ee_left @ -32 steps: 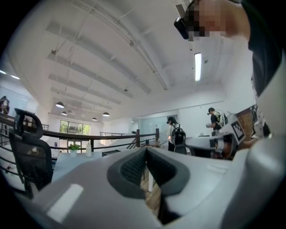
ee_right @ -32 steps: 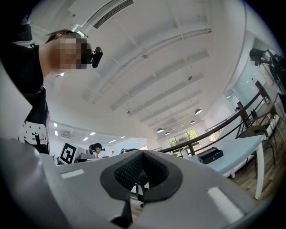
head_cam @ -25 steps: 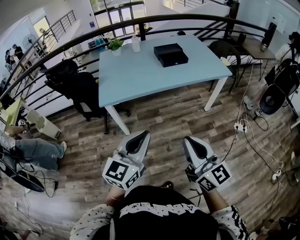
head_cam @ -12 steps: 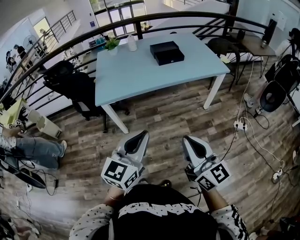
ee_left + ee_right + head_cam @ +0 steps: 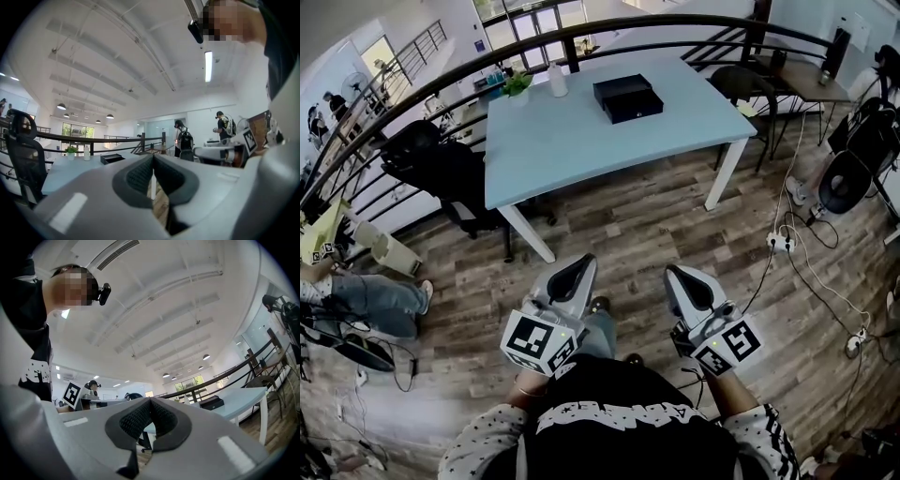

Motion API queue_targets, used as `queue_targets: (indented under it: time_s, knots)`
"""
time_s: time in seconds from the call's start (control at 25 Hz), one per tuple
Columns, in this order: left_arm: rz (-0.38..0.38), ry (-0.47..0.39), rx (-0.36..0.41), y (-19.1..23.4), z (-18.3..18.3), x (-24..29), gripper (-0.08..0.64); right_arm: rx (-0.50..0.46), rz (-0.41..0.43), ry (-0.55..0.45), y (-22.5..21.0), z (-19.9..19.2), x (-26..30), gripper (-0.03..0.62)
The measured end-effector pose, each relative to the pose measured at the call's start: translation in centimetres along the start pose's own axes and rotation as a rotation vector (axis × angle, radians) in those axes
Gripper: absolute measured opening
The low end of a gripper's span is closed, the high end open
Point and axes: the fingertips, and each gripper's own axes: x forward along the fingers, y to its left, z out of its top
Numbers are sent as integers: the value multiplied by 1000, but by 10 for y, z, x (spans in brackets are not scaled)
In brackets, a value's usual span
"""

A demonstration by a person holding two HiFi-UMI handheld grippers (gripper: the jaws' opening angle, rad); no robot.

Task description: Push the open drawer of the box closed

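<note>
- The box is black, flat and rectangular. It stands on the far part of the light blue table, nearer to the right edge than to the left one, and it is turned a little against the table's edges.
- The drawer is black too. It stands partly pulled out of the box on the side that faces the person, so the box looks like two steps.
- In the left gripper view the box is only a small dark block on the tabletop.
- In the right gripper view the box also shows small and far away.
</note>
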Motion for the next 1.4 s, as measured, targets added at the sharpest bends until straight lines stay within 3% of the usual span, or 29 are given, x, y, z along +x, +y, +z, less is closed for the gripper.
queue_targets:
  time_s: [0.52, 0.72, 1.4]
  knots:
    - [-12, -18, -9, 33, 4, 42, 0, -16, -26, 21, -33, 2, 35, -8]
    - [-6, -11, -4, 49, 0, 52, 0, 9, -9, -13, -37, 9, 58, -8]
    - [-54, -26, -3, 88, -6, 109, 0, -31, -94, 15, -83, -1, 89, -8]
